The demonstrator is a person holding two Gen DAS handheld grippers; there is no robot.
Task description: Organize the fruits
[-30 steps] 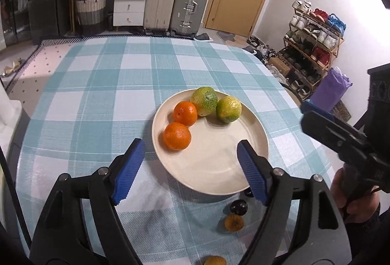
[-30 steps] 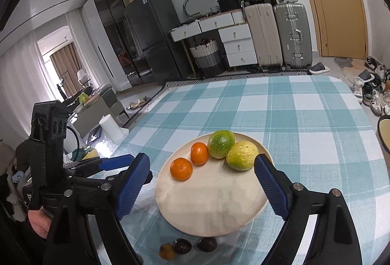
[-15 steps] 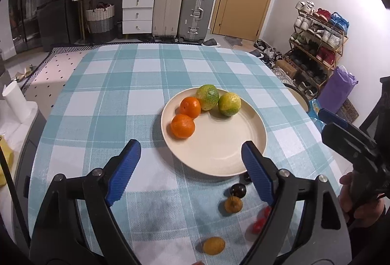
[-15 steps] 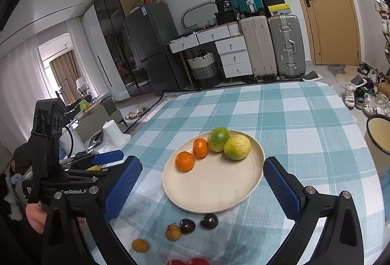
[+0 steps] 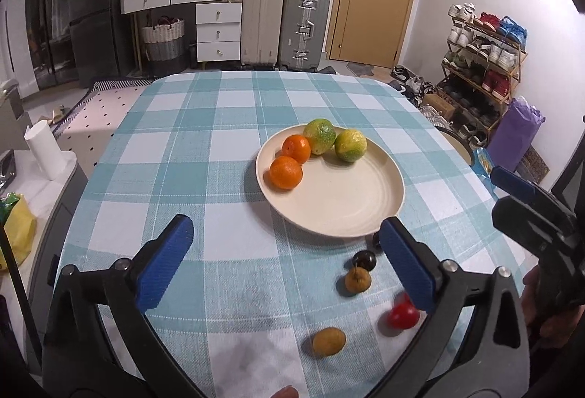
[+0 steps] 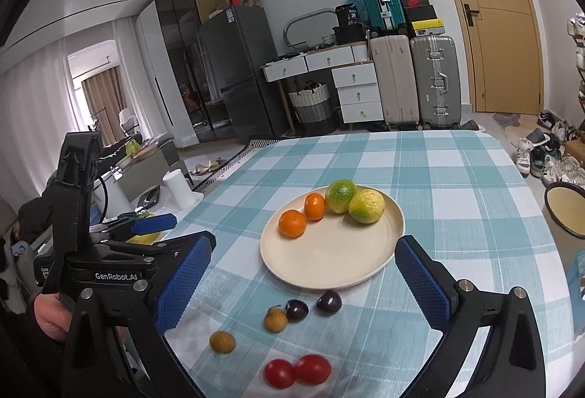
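Fruits lie in two groups on one table (image 6: 457,178) under a teal-and-white checked cloth: four on a plate and six loose on the cloth nearer the cameras. One cream round plate (image 6: 329,262) sits toward the middle of the table and holds two green-yellow citrus fruits (image 6: 366,206) side by side at its far rim and, to their left, two orange mandarins (image 6: 292,223) close together. Two two-finger tongs are held above the near edge of the table. The left gripper (image 5: 281,259) is just spreading its blue-padded jaws wide, with nothing between them but bare cloth. The right gripper (image 6: 303,273) stands fully spread as well, gripping nothing, the plate's near rim showing between its pads. Just in front of the plate lie two dark purple round fruits (image 6: 328,302), one of them touching one of two small brown longan-like fruits (image 6: 275,319); the second brown one lies apart to the left. Two red cherry tomatoes (image 6: 297,370) touch each other nearest the right wrist camera.
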